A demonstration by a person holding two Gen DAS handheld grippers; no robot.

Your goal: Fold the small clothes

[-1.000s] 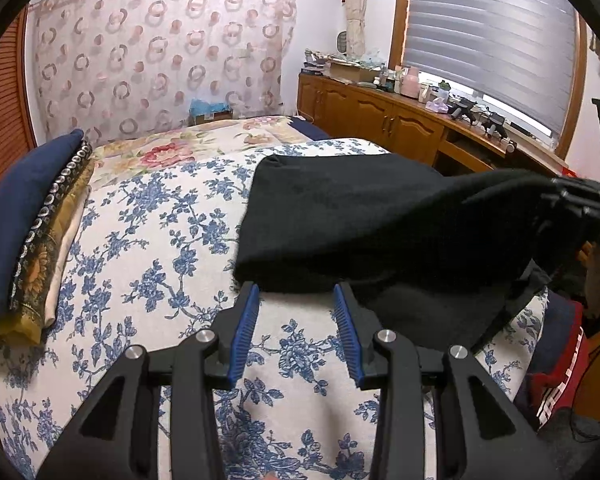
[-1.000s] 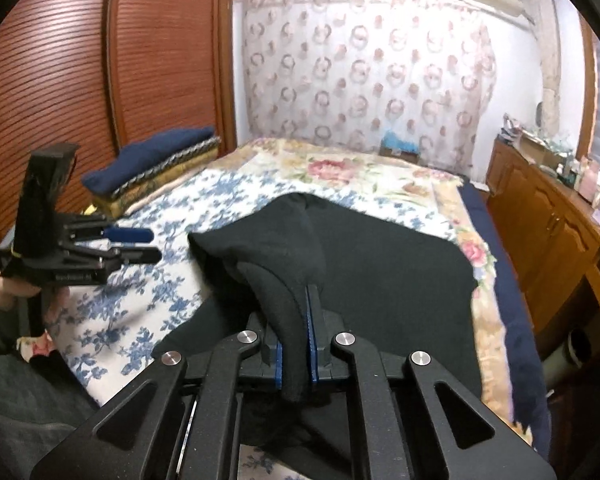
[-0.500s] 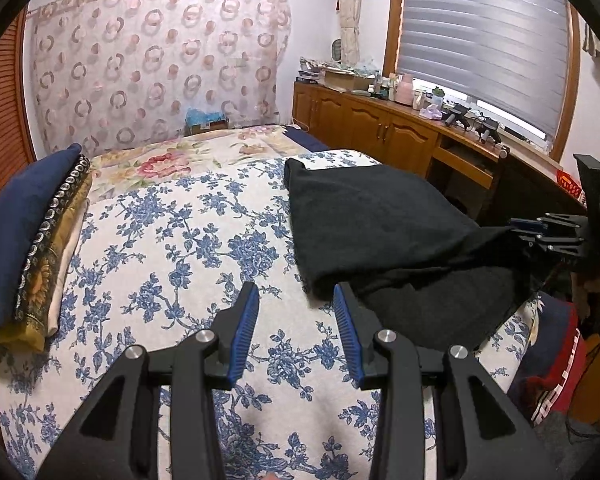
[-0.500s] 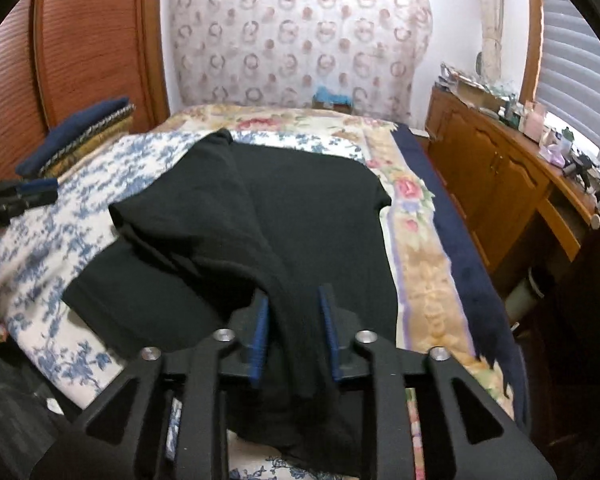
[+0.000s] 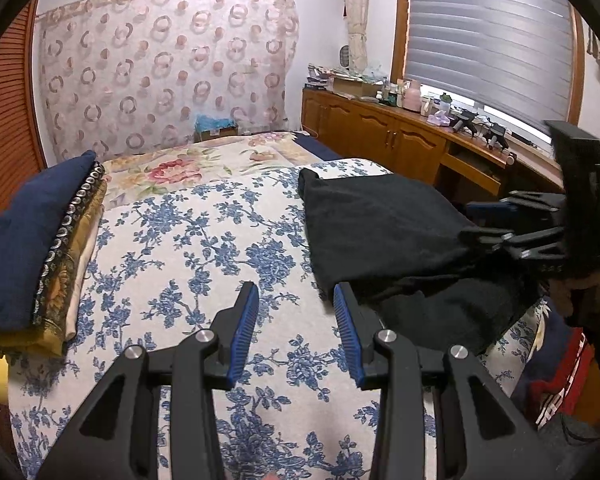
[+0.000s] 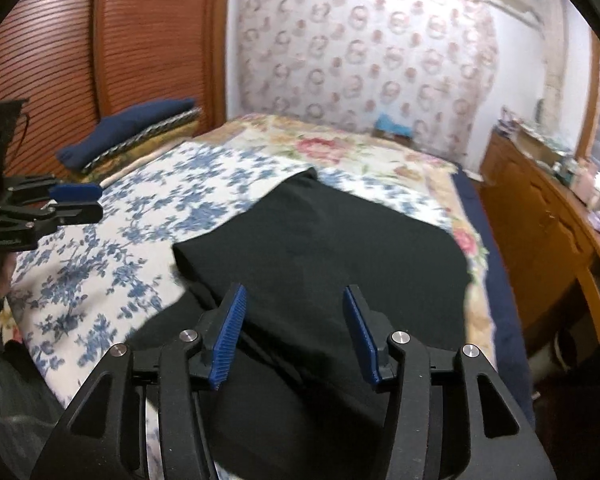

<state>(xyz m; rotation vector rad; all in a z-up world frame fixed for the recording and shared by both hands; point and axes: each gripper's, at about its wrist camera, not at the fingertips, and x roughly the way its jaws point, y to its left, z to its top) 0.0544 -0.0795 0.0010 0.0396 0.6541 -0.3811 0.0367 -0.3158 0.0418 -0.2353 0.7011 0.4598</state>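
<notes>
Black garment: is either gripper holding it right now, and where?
Neither. The right gripper has just been opening; the black garment lies under its spread jaws, unpinched. The left gripper is open over the bedspread.

One black garment [image 6: 340,240], two claws, one stack of folded cloths [image 5: 32,248].

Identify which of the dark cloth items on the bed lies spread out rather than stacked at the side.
The black garment, lying across the floral bedspread beneath the right gripper; the navy folded cloth tops a pile at the edge.
</notes>
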